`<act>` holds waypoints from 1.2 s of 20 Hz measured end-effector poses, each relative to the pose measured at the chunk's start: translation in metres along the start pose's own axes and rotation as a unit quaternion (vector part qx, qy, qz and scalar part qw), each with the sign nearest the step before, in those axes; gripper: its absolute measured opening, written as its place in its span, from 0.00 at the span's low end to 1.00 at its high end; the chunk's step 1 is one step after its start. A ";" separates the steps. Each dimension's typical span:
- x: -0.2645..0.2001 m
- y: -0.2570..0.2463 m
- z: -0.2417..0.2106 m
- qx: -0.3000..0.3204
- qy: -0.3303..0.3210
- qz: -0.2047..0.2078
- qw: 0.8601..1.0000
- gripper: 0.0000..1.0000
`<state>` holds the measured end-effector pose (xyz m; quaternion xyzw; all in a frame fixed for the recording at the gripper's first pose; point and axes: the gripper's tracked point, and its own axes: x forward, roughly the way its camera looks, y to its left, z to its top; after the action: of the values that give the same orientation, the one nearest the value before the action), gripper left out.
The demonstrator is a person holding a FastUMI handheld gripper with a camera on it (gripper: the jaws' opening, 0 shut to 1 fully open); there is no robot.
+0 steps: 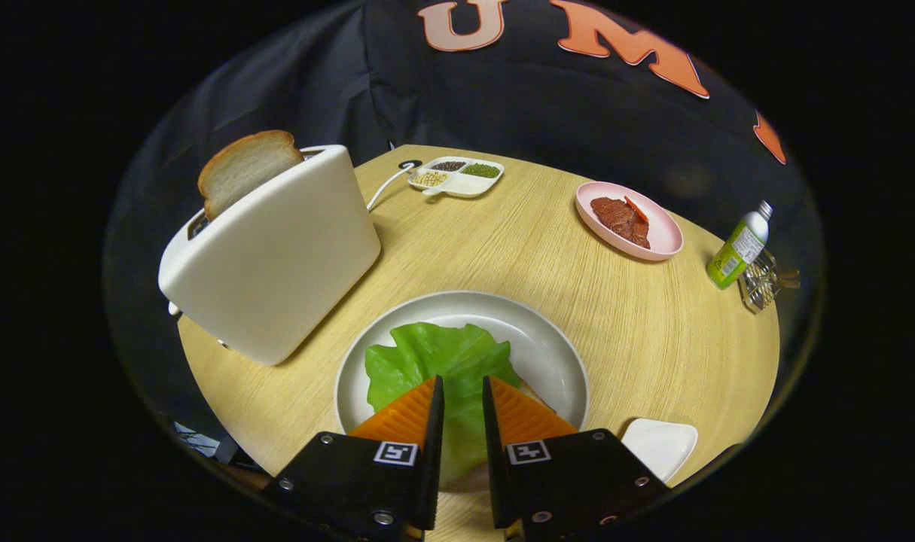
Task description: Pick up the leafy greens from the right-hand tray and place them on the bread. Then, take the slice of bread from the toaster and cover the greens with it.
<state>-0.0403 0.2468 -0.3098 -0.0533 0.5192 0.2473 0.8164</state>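
Gripper (463, 385) poised over the grey plate (559, 354), fingers set a narrow gap apart with a strip of the leafy greens (442, 361) showing between them; whether the pads press on the leaf or merely hang above it cannot be told. Greens spread flat on the plate, covering most of the bread (534, 393), of which only a pale edge peeks out just right of the right finger. Just right of the plate, near the table's rim, a small white tray (664, 444), bare on the part that shows. Left of the plate and close beside it, a white toaster (276, 256) with a slice of bread (242, 169) standing up out of its slot, cord trailing behind toward a divided white dish (457, 177) holding dark, green and pale grains. Further off to the right, a pink plate (664, 233) carrying reddish-brown meat slices (620, 218). Beyond that, by the far right rim of the round wooden table (502, 248), a green bottle (739, 247) leaning beside a small wire holder (762, 282).
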 end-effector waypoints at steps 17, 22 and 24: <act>-0.085 0.102 0.140 0.115 -0.021 0.086 0.989 0.83; -0.085 0.153 0.166 0.106 -0.013 0.114 0.988 0.83; -0.077 0.165 0.170 0.105 -0.007 0.113 0.988 0.83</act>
<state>-0.0024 0.4218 -0.1372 0.0931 0.5394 0.2829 0.7876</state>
